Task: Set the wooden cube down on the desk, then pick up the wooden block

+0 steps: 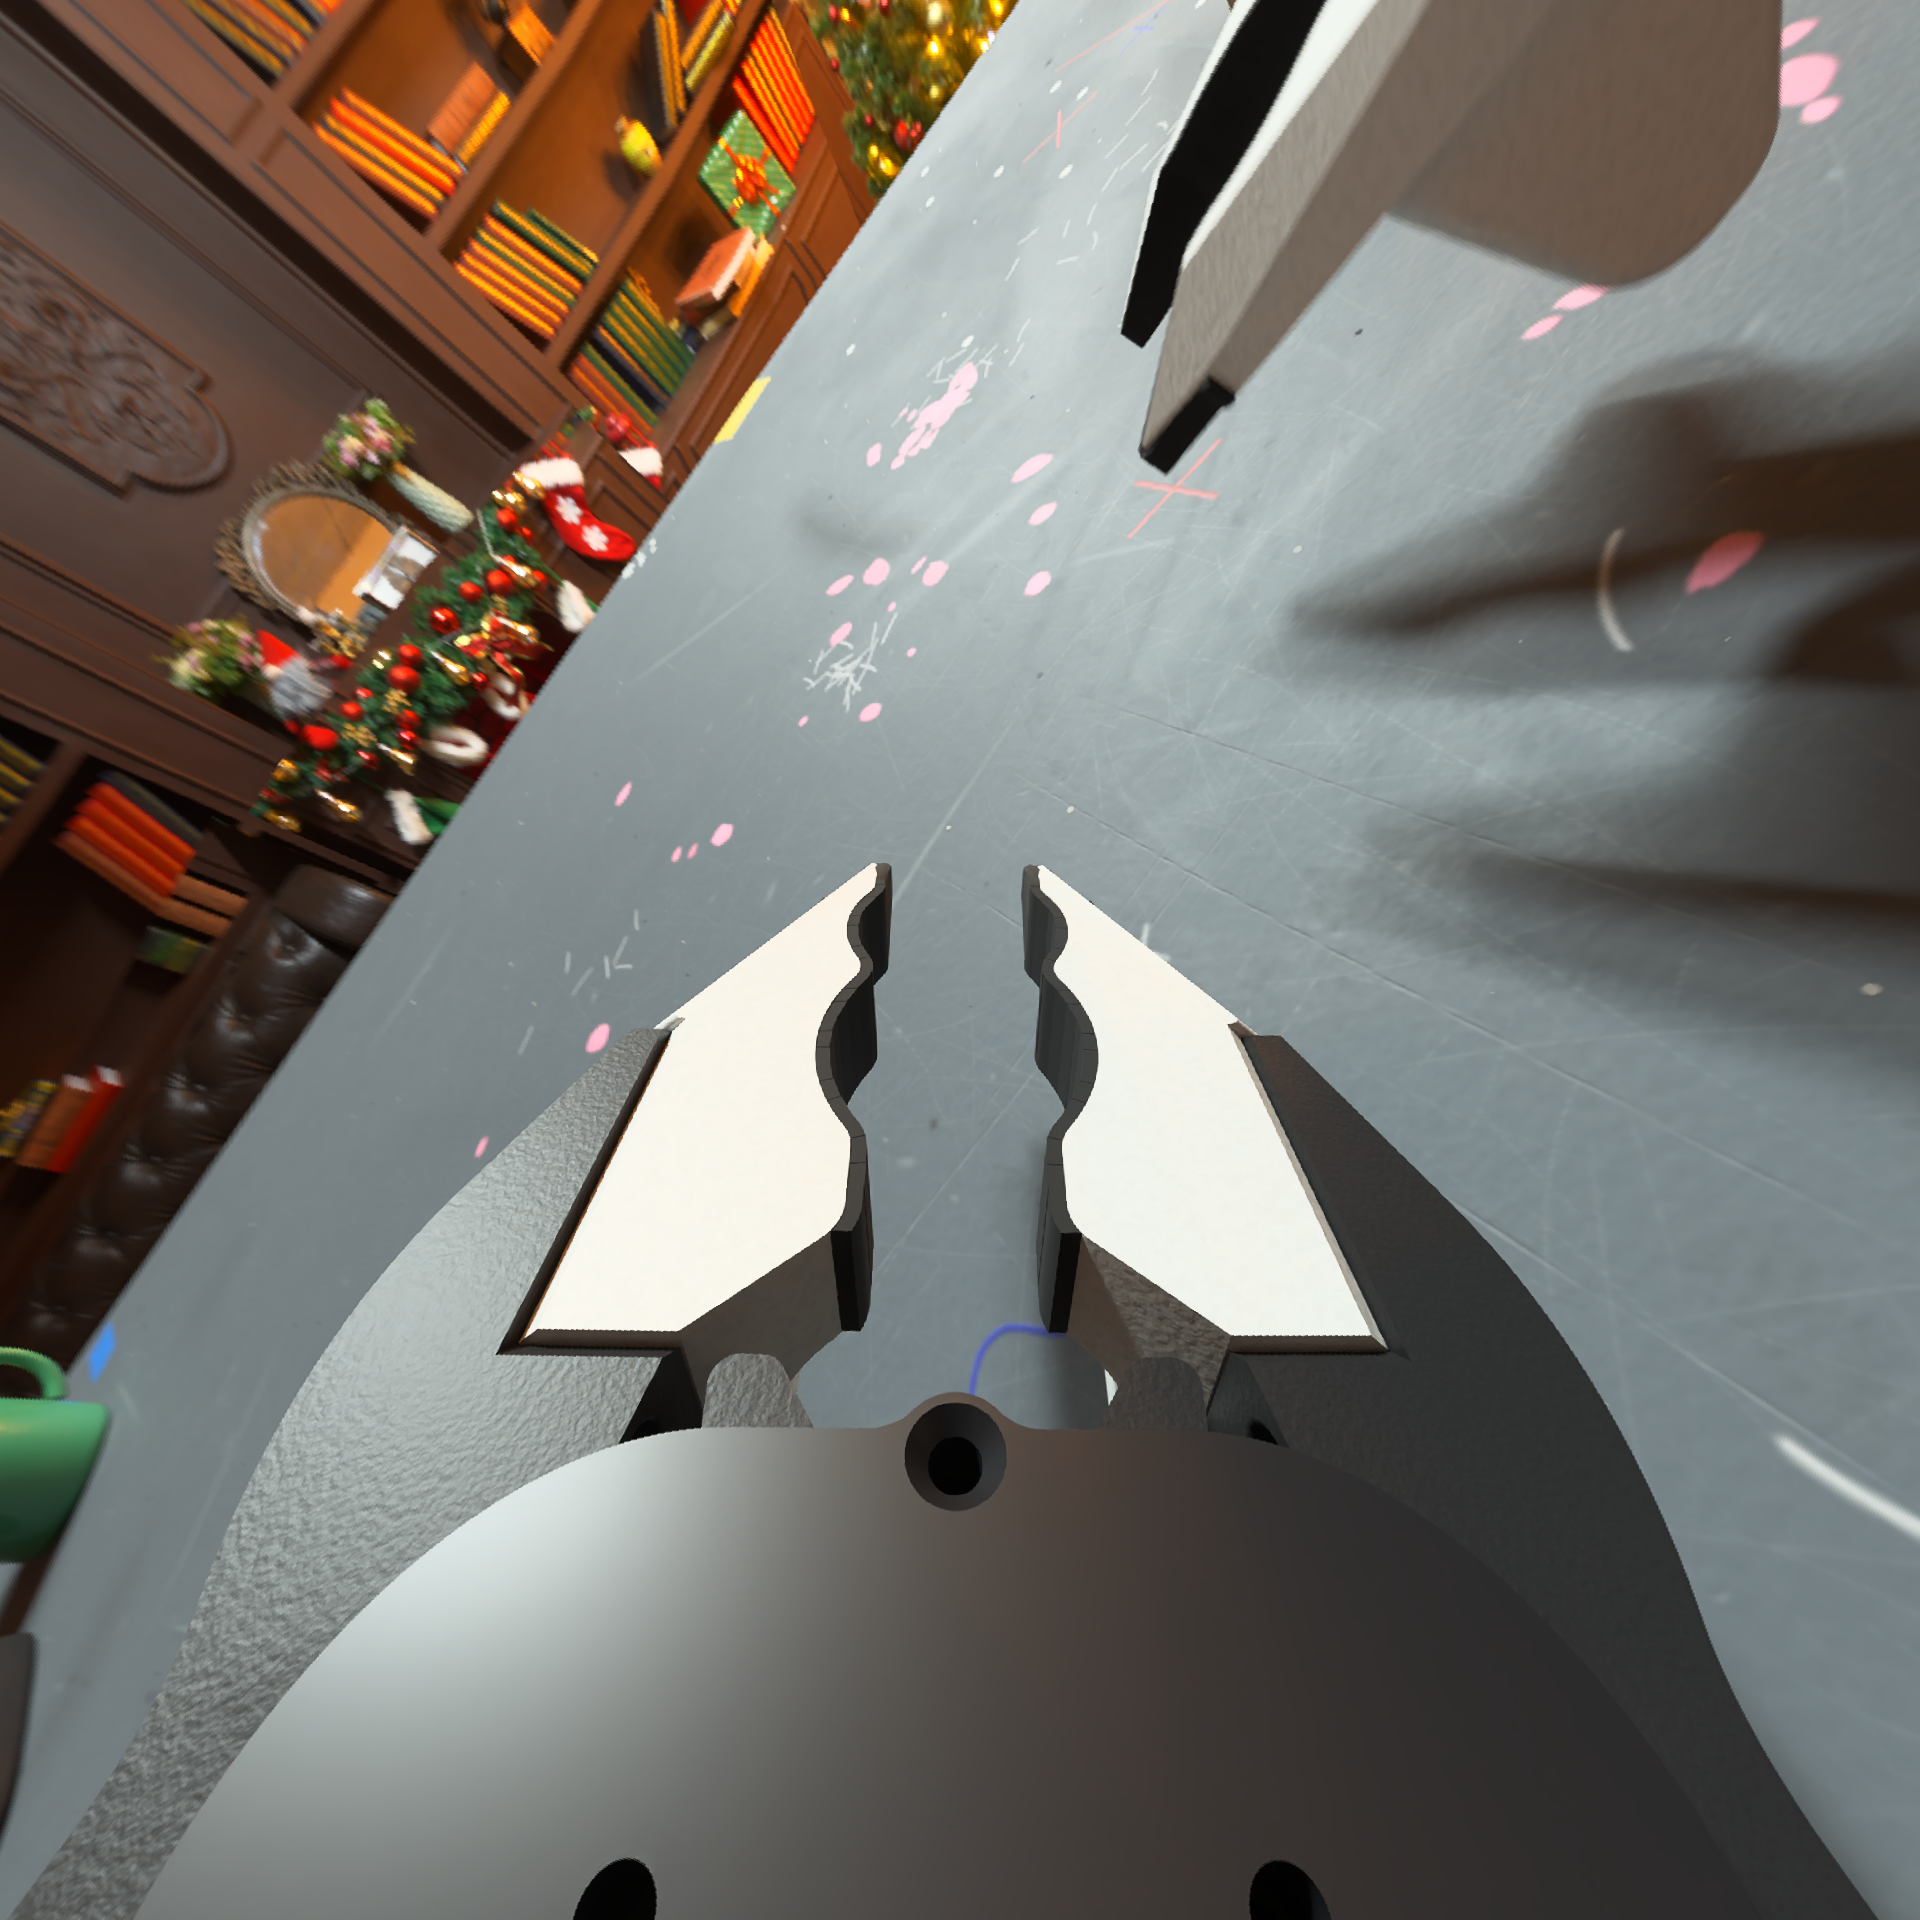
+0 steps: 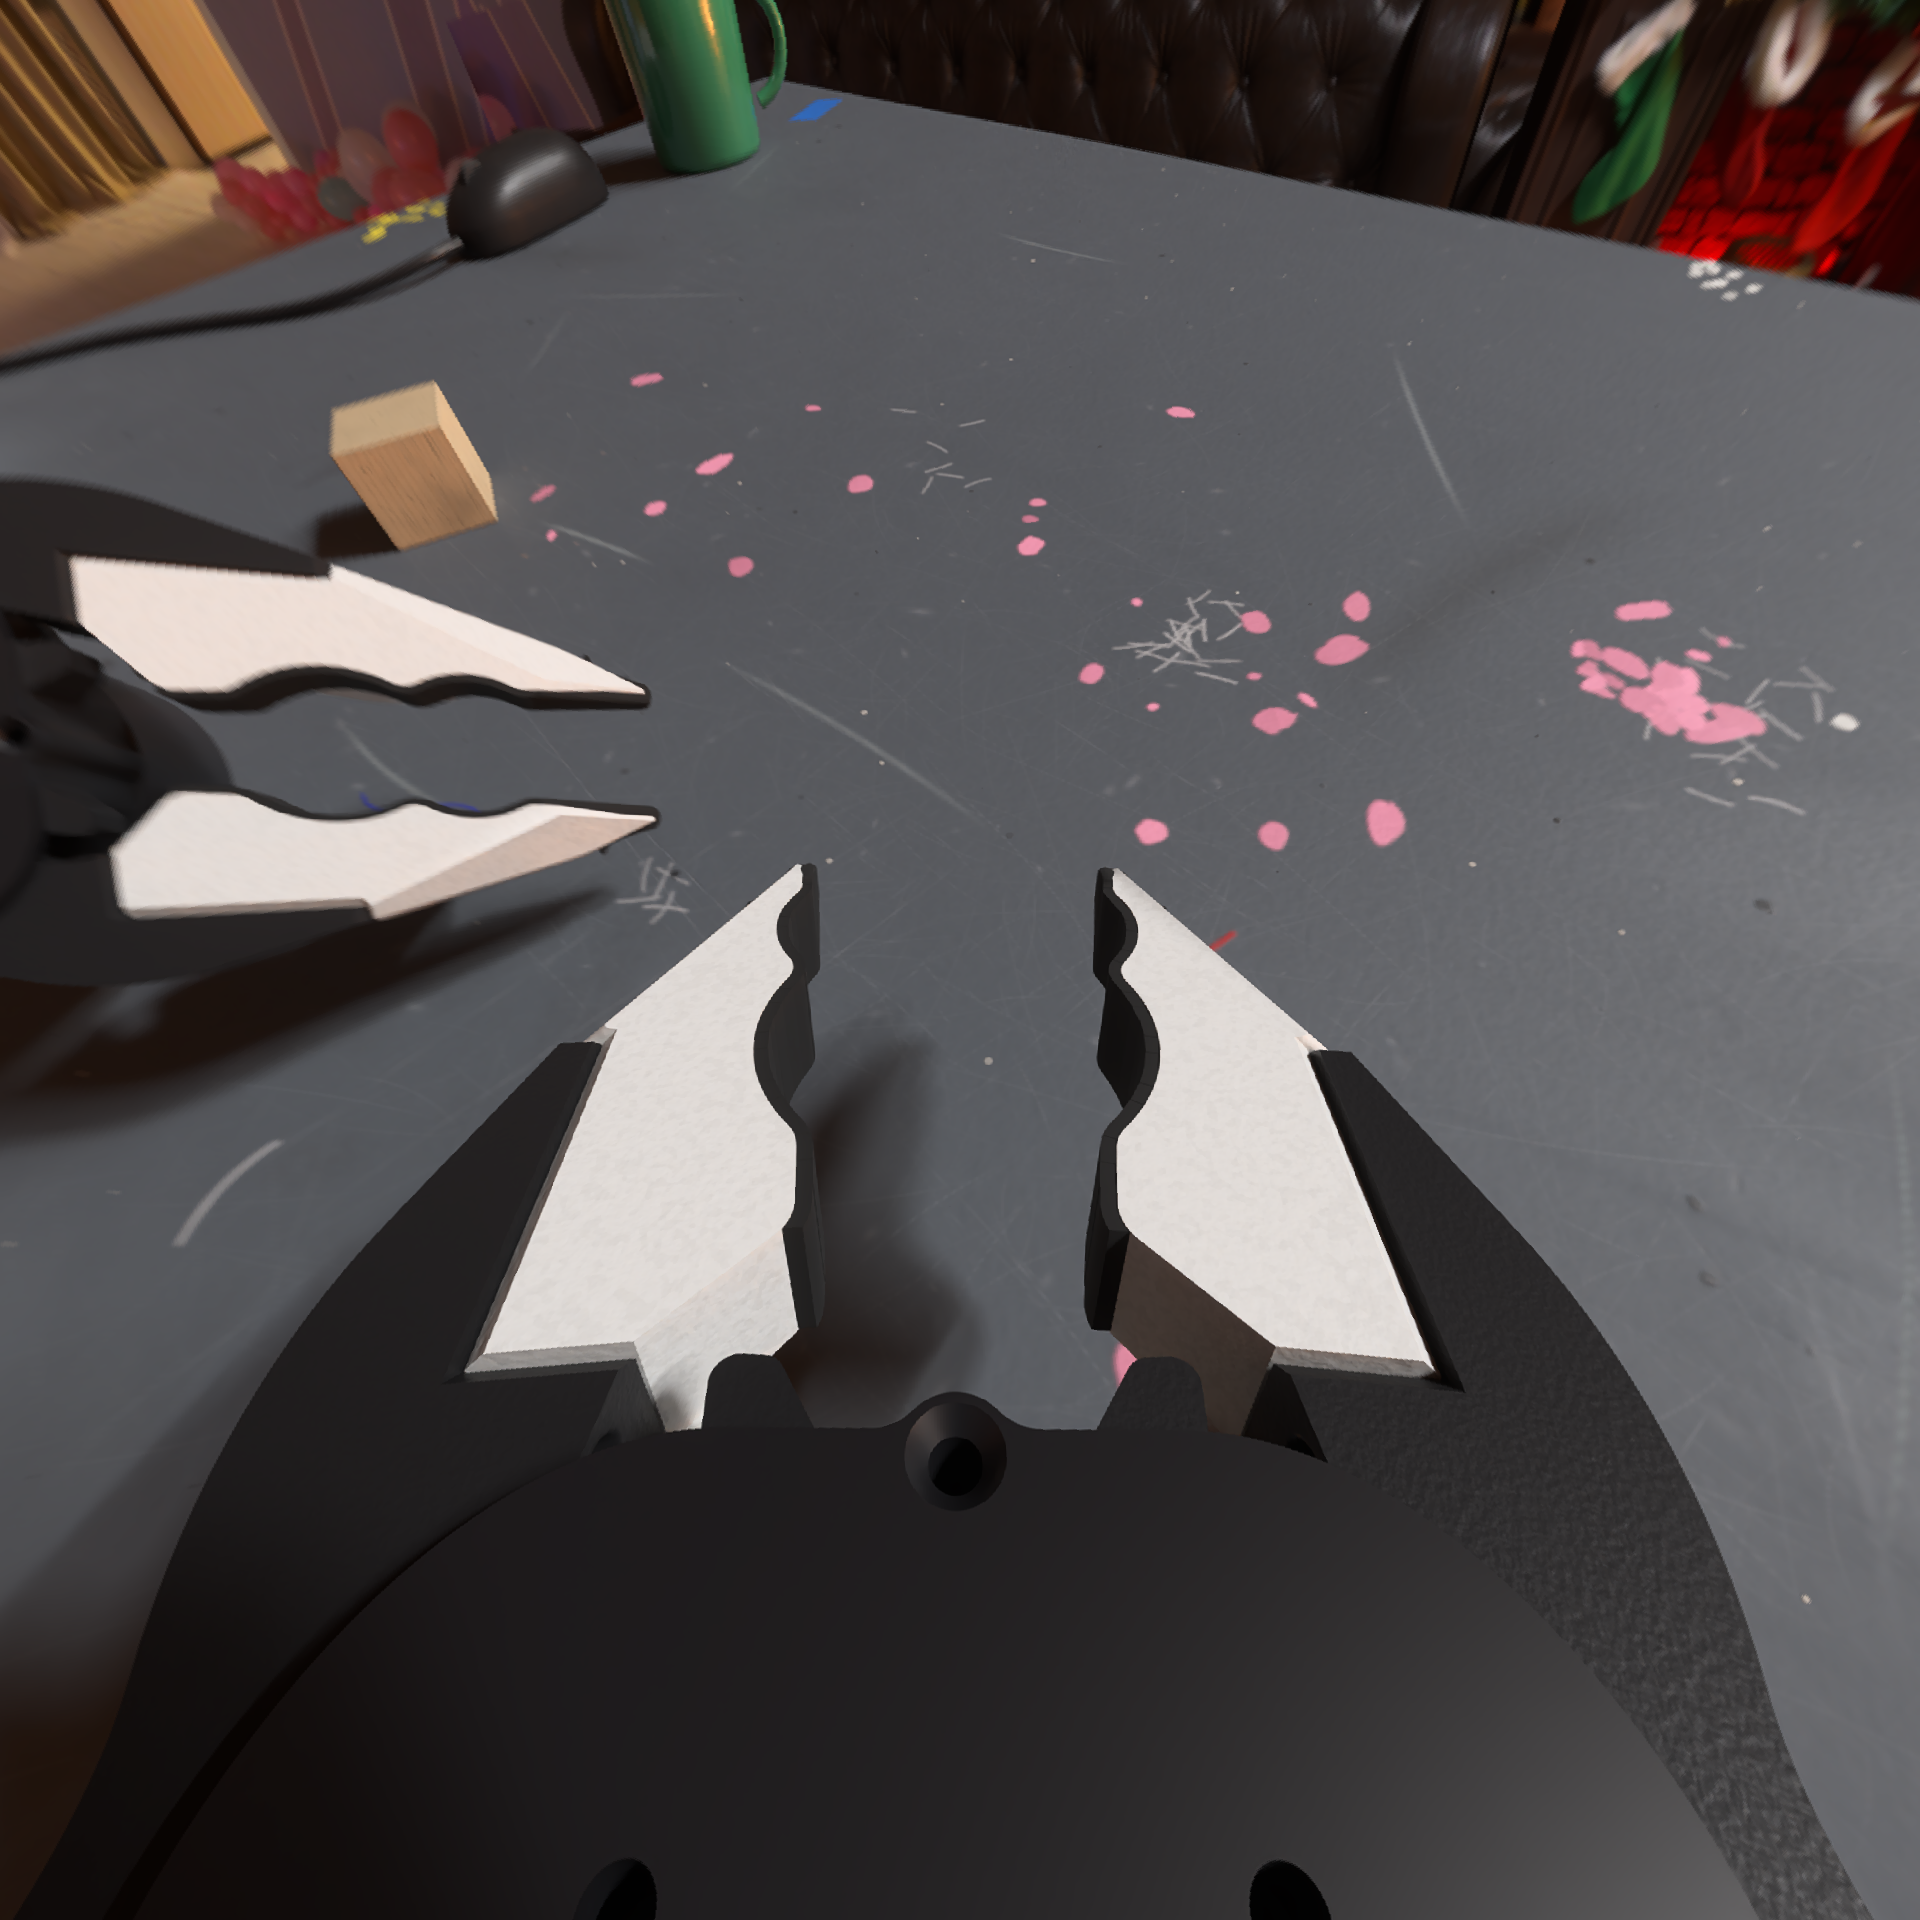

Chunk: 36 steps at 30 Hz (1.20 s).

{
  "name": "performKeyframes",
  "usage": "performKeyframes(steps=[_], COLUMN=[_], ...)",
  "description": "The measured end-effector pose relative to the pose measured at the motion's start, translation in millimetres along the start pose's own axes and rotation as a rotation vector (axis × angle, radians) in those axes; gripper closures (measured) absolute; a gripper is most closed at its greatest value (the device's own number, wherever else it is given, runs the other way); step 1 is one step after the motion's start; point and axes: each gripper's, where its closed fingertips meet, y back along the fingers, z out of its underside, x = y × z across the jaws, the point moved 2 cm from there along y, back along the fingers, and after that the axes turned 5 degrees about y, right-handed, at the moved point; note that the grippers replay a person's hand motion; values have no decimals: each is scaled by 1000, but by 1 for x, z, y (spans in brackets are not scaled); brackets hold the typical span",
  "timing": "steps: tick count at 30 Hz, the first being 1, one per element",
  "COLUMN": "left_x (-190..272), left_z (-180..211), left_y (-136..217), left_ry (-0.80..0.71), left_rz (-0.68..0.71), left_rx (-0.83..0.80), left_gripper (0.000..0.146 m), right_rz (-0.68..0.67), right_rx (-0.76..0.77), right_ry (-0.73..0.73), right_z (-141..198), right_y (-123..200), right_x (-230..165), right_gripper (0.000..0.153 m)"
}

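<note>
Both tongs stand parted and empty — the right tongs [image 2: 954,871] wider, the left tongs [image 1: 956,868] narrower, each above bare grey counter [image 2: 1351,343]. One wooden piece [image 2: 411,462] rests on the counter at far left, beyond the left tongs, near a dark mouse [image 2: 525,192] and green mug [image 2: 698,88]. Judgement: whether it is cube or block cannot be told; no second piece shows, so the pick-up is not yet done.
</note>
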Motion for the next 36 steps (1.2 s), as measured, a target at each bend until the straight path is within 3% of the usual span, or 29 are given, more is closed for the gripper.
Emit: performKeyframes(steps=[6,10,13,17,22,25,29,32,36], left_x=[-18,-74,-134,-188,-194,-180,-172,-184,-191], left_z=[-12,-32,-25,33,125,159,168,148,73], left_y=[26,68,94,97,81,74,71,72,75], left_ry=[196,301,356,522,652,656,610,534,450], left_rz=[55,2,-118,-151,-117,-65,3,-72,-94], left_rx=[-35,-33,-58,-233,-539,-686,-763,-677,-342], left_gripper=[118,112,107,97,79,82,97,97,97], right_rz=[21,9,12,24,24,23,26,-2,-136], right_rx=[-50,-34,-34,-21,-12,-7,-7,-9,-3], right_ry=[48,44,61,86,85,82,82,70,50], right_z=[15,12,11,7,6,5,5,5,3], right_y=[-7,-5,-5,-2,0,1,2,2,2], right_x=[-4,-7,-9,-11,-12,-11,-11,-14,-31], right_gripper=[103,102,102,103,103,104,104,105,104])
